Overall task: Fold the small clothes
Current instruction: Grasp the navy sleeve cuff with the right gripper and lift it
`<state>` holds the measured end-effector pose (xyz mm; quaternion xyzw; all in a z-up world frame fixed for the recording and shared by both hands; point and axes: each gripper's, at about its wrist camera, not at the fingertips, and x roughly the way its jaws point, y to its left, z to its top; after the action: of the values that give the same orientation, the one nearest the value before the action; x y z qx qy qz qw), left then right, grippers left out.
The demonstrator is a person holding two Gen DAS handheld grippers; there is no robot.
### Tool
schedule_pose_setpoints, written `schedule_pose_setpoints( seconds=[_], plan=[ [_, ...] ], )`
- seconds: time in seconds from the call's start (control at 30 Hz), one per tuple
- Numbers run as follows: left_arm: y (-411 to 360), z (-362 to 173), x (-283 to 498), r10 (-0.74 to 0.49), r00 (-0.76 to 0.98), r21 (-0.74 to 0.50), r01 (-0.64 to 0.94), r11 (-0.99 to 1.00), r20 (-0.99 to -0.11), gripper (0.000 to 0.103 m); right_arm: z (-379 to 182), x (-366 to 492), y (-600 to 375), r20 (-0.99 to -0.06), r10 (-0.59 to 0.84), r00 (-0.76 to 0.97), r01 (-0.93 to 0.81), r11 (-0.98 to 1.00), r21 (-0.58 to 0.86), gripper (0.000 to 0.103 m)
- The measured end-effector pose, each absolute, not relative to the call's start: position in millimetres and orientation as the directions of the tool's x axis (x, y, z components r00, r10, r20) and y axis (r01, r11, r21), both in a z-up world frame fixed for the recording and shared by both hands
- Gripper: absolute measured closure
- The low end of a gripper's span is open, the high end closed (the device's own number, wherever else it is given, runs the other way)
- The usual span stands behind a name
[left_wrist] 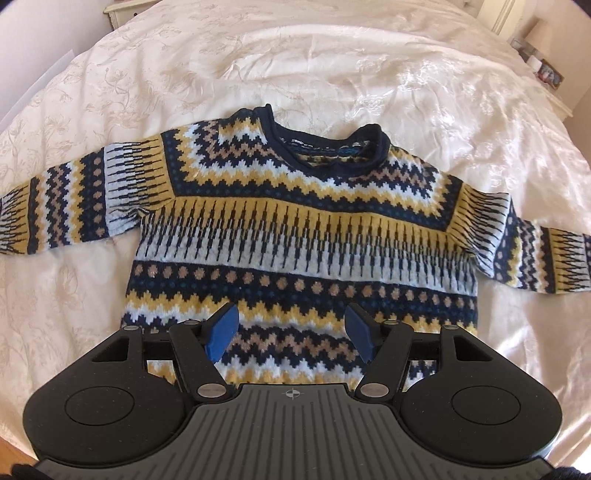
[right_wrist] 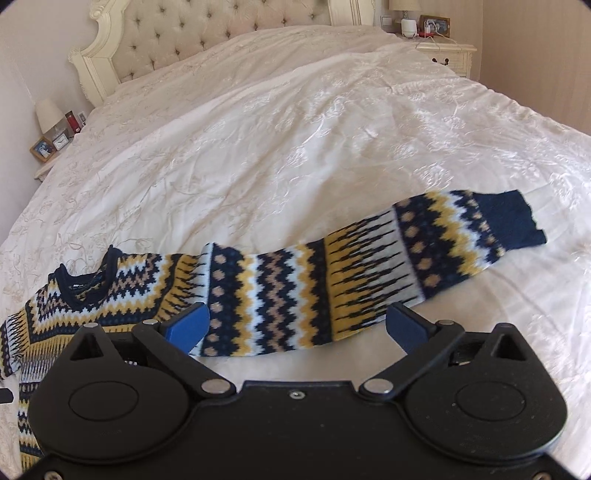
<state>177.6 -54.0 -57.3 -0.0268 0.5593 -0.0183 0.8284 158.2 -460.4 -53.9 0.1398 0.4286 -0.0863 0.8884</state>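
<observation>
A small knitted sweater [left_wrist: 295, 229] in navy, mustard, pale blue and tan zigzag bands lies flat and face up on the bed, collar away from me, both sleeves spread out sideways. My left gripper [left_wrist: 291, 332] hovers open over its lower body, blue pads apart, nothing between them. In the right wrist view the sweater's right sleeve [right_wrist: 351, 280] stretches out to a navy cuff [right_wrist: 513, 221], and the collar [right_wrist: 85, 280] shows at left. My right gripper [right_wrist: 295, 325] stands open just above the sleeve's middle, holding nothing.
The cream embroidered bedspread [right_wrist: 295, 129] covers the whole bed. A tufted headboard [right_wrist: 207, 33] stands at the far end. Nightstands with a lamp [right_wrist: 48, 114], photo frames and small items flank it; another nightstand [right_wrist: 447, 51] sits at the right.
</observation>
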Motion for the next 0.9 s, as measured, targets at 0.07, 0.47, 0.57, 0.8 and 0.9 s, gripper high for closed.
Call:
schedule_pose_setpoints(
  seconds=[0.07, 0.47, 0.57, 0.8, 0.9],
  plan=[
    [-61, -56, 170, -0.054, 0.379, -0.063, -0.012, 0.998, -0.924, 0.041, -48, 160, -479, -0.777, -0.05, 0.627, 0.272, 0.949, 0.158, 0.001],
    [-83, -48, 153, -0.005, 0.389, -0.032, -0.064, 0.997, -0.921, 0.041, -56, 189, -599, -0.801, -0.114, 0.587, 0.36, 0.924, 0.131, 0.001],
    [-83, -48, 153, 0.013, 0.383, -0.021, -0.083, 0.996, -0.924, 0.041, -69, 191, -627, -0.819, -0.134, 0.557, 0.428, 0.892, 0.145, 0.001],
    [-89, -52, 155, 0.037, 0.356, 0.007, -0.084, 0.996, -0.934, 0.041, -108, 184, -657, -0.85, -0.038, 0.525, 0.502, 0.82, 0.274, 0.001],
    [-95, -53, 157, 0.035, 0.35, 0.014, -0.065, 0.998, -0.936, 0.041, -111, 180, -657, -0.826, -0.005, 0.563, 0.496, 0.802, 0.333, 0.002]
  ],
)
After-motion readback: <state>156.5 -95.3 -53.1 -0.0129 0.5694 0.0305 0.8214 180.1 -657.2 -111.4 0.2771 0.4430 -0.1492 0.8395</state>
